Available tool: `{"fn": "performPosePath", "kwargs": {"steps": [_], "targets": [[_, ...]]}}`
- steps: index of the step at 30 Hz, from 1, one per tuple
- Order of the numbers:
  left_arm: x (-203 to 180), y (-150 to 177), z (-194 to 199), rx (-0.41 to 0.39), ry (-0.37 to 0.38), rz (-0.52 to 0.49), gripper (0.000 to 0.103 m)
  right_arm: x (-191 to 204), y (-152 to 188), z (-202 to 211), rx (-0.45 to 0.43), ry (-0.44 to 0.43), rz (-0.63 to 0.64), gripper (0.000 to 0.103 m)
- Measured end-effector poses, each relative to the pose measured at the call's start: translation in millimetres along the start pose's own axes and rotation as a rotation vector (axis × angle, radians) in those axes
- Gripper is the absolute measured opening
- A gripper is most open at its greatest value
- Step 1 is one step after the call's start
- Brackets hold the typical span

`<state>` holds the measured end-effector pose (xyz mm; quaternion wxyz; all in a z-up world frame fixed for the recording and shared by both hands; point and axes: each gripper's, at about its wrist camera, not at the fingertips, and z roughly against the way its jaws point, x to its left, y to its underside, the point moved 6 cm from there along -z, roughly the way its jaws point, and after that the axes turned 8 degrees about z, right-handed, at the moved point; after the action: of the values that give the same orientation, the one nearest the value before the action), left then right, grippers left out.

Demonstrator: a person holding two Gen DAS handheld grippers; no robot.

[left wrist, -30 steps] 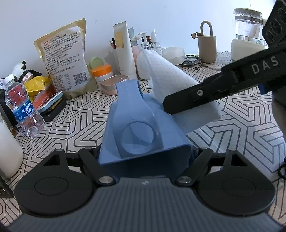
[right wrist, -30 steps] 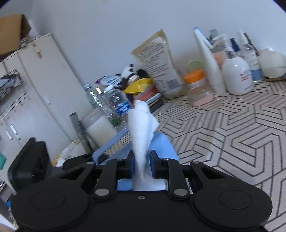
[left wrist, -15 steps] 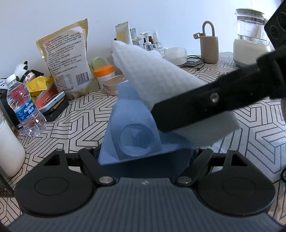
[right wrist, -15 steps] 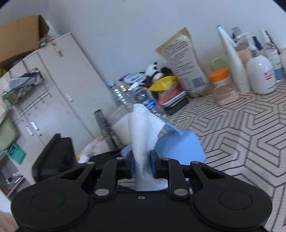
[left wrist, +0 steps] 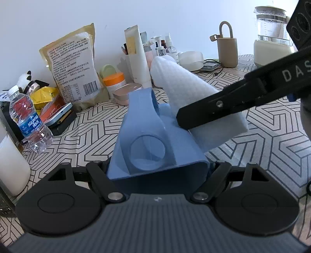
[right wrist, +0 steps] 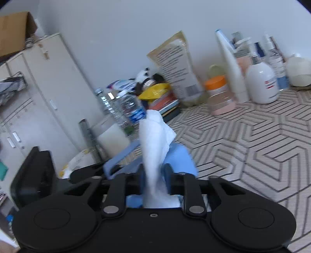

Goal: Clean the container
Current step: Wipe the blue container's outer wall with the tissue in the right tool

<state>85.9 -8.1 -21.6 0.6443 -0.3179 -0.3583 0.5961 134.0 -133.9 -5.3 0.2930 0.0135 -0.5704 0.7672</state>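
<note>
My left fingers (left wrist: 157,169) clamp the blue container (left wrist: 155,148); my right fingers (right wrist: 154,175), just easing, pinch the white cloth (right wrist: 155,148) over a geometric-patterned worktop (left wrist: 272,140), cluttered along the white wall (left wrist: 97,15), cabinets (right wrist: 38,93) seemingly beyond.

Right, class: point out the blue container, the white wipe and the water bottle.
blue container (left wrist: 155,136): left wrist view, on its inner wall above the round hole.
white wipe (left wrist: 180,81): left wrist view, on its textured upper fold.
water bottle (left wrist: 29,121): left wrist view, on its blue label.
</note>
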Motion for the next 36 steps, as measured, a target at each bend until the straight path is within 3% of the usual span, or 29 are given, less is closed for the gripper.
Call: {"fn": "performPosePath", "kwargs": {"steps": [5, 9, 10, 18, 20, 22, 24, 30, 34, 36], "targets": [[0.1, 0.4, 0.4, 0.0, 0.003, 0.0, 0.08, -1.5, -0.5, 2.3, 0.015, 0.05, 0.029, 0.032], [-0.2, 1.0, 1.0, -0.001, 0.005, -0.001, 0.08, 0.0, -2.3, 2.5, 0.021, 0.06, 0.044, 0.057], [-0.2, 1.2, 1.0, -0.001, 0.005, -0.001, 0.08, 0.5, -2.9, 2.8, 0.018, 0.059, 0.045, 0.059], [2.1, -0.6, -1.1, 0.001, 0.006, -0.003, 0.08, -14.9, -6.4, 8.6, -0.018, 0.026, -0.055, 0.061], [2.2, -0.7, -1.1, 0.003, 0.004, -0.003, 0.08, -20.6, -3.9, 6.8, -0.012, 0.017, -0.093, 0.057], [2.4, -0.7, -1.4, 0.003, 0.003, -0.003, 0.08, -24.9, -2.8, 6.9, -0.014, 0.02, -0.117, 0.028], [2.6, -0.7, -1.3, 0.005, 0.002, -0.002, 0.081, -26.2, -3.5, 8.9, -0.029, -0.011, -0.145, 0.02], [4.1, -0.4, -2.5, 0.012, 0.0, 0.006, 0.083, -22.3, -6.6, 12.4, -0.085, -0.207, -0.253, 0.022], [4.1, 0.1, -2.9, 0.015, -0.009, 0.002, 0.084, 2.8, -9.4, 9.5, -0.09, -0.345, -0.215, 0.022], [4.0, 0.1, -2.4, 0.013, -0.014, 0.001, 0.084, 11.2, -8.8, 4.8, -0.072, -0.352, -0.186, 0.022]]}}
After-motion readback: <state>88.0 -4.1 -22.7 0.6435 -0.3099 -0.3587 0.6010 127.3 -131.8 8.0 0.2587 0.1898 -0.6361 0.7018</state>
